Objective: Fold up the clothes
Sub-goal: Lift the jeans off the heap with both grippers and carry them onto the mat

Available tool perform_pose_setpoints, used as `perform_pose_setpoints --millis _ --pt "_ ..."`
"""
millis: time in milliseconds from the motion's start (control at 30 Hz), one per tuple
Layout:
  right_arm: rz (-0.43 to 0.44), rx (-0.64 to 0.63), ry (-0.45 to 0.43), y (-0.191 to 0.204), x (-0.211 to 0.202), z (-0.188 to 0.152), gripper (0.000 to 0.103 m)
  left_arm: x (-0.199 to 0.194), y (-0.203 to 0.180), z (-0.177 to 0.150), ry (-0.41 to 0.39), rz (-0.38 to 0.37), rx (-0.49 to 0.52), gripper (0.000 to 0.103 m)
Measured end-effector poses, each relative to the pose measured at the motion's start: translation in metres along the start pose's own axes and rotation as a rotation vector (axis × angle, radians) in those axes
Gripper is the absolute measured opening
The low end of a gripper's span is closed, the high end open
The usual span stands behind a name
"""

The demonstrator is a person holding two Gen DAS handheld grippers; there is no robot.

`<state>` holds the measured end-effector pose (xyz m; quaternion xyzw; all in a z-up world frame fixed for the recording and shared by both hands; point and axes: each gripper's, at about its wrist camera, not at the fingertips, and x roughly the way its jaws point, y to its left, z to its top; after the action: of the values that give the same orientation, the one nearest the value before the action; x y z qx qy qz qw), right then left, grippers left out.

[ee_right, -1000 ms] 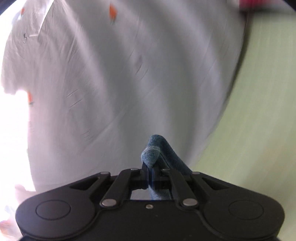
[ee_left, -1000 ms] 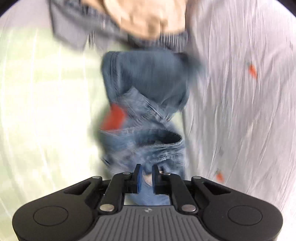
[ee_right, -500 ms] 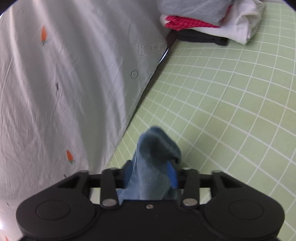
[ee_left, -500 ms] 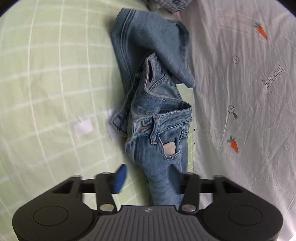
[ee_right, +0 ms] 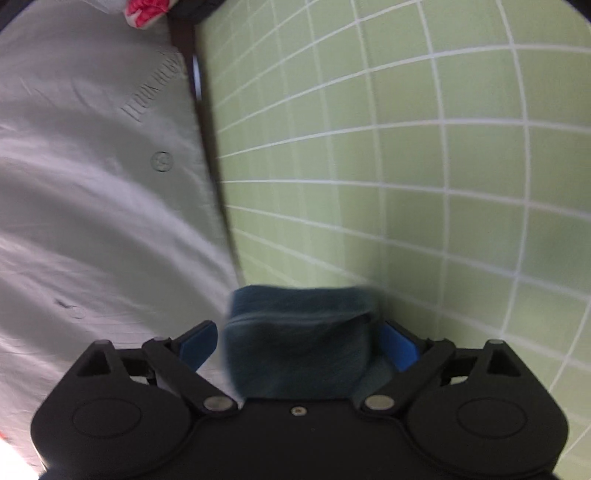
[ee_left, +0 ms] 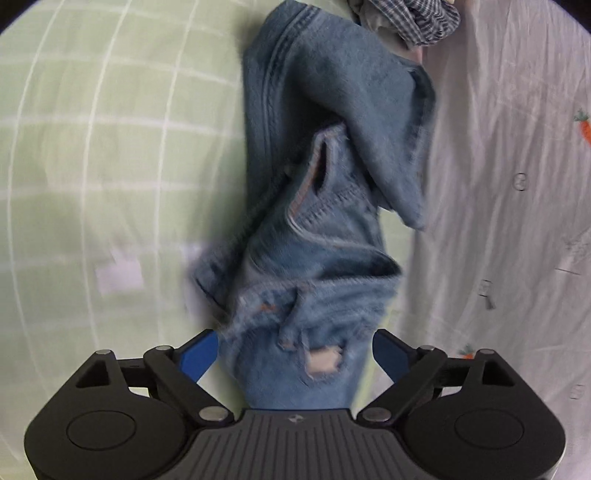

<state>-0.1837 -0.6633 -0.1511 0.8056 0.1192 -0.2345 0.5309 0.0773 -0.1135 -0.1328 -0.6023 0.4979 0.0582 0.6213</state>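
Crumpled blue jeans (ee_left: 332,177) lie on the green grid mat (ee_left: 110,147), along the edge of a white sheet. My left gripper (ee_left: 295,354) hangs over the near end of the jeans. Its jaws are opening wide, and the denim with a torn patch lies between the blue pads (ee_left: 199,354) without being pressed. In the right wrist view a dark fold of the denim (ee_right: 299,339) sits between the jaws of my right gripper (ee_right: 297,345). These jaws are opening too, and the left pad (ee_right: 195,343) stands apart from the cloth.
A white sheet (ee_left: 509,221) printed with small carrots covers the table beside the mat, and shows again as the sheet (ee_right: 92,203) in the right wrist view. A checked garment (ee_left: 417,18) lies beyond the jeans. Folded red and white clothes (ee_right: 144,11) sit far off. A white label (ee_left: 118,277) lies on the mat.
Both grippers went from shut on the denim to wide apart. The jeans dropped and settled onto the mat. The right gripper rolled and sank toward the mat's edge.
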Motion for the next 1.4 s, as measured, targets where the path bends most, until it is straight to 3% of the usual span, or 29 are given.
perform_pose_setpoints --millis 133,367,400,433,467,500,533,567,600,667,767,867,1033,1133,1200,1333,1367,1400 --pt "-0.009 0.094 0.052 -0.012 0.02 -0.001 0.098 0.013 0.003 0.008 0.001 -0.006 -0.009 0.094" --pt "-0.018 0.023 0.158 0.003 0.056 -0.02 0.094 0.041 -0.016 0.011 -0.001 0.035 0.054 0.097" --pt "-0.014 0.011 0.15 0.006 0.06 -0.022 0.082 0.043 -0.02 0.011 -0.007 0.047 0.06 0.097" --pt "-0.012 0.002 0.14 0.008 0.062 -0.023 0.058 0.045 -0.024 0.01 -0.012 0.06 0.066 0.097" --pt "-0.003 0.002 0.128 0.009 0.064 -0.022 0.044 0.046 -0.028 0.01 -0.019 0.073 0.073 0.097" --pt "0.01 0.005 0.115 0.011 0.065 -0.021 0.025 0.047 -0.031 0.008 -0.031 0.09 0.083 0.093" --pt "0.03 0.004 0.102 0.014 0.066 -0.021 0.018 0.048 -0.035 0.006 -0.043 0.106 0.094 0.089" --pt "0.053 0.001 0.087 0.018 0.066 -0.02 0.016 0.048 -0.038 0.003 -0.054 0.12 0.121 0.075" --pt "0.072 -0.016 0.077 0.025 0.067 -0.02 0.015 0.05 -0.043 0.002 -0.049 0.089 0.144 0.061" --pt "0.114 -0.065 0.062 0.042 0.069 -0.02 0.015 0.053 -0.051 0.001 -0.039 0.027 0.192 0.055" --pt "0.203 -0.148 0.04 0.075 0.062 -0.02 0.014 0.061 -0.065 0.0 -0.01 -0.081 0.237 0.036" --pt "0.295 -0.243 0.017 0.109 0.043 -0.022 0.014 0.077 -0.089 -0.004 0.03 -0.149 0.289 0.024" --pt "0.409 -0.446 -0.039 0.15 -0.003 -0.036 0.014 0.066 -0.114 -0.031 0.05 -0.203 0.429 0.021" --pt "0.357 -0.615 -0.101 0.148 -0.037 -0.052 0.014 0.045 -0.097 -0.035 0.032 -0.19 0.451 0.021" --pt "0.213 -0.683 -0.108 0.127 -0.044 -0.056 0.014 0.032 -0.071 -0.028 0.014 -0.161 0.432 0.02" --pt "-0.196 -0.745 -0.044 0.062 -0.04 -0.067 0.02 0.005 -0.001 -0.007 -0.014 -0.088 0.348 0.017" --pt "-0.282 -0.757 -0.023 0.047 -0.039 -0.074 0.022 -0.005 0.015 -0.004 -0.024 -0.057 0.337 0.006" --pt "-0.325 -0.762 -0.01 0.036 -0.041 -0.081 0.023 -0.017 0.026 -0.002 -0.05 -0.029 0.346 0.002"
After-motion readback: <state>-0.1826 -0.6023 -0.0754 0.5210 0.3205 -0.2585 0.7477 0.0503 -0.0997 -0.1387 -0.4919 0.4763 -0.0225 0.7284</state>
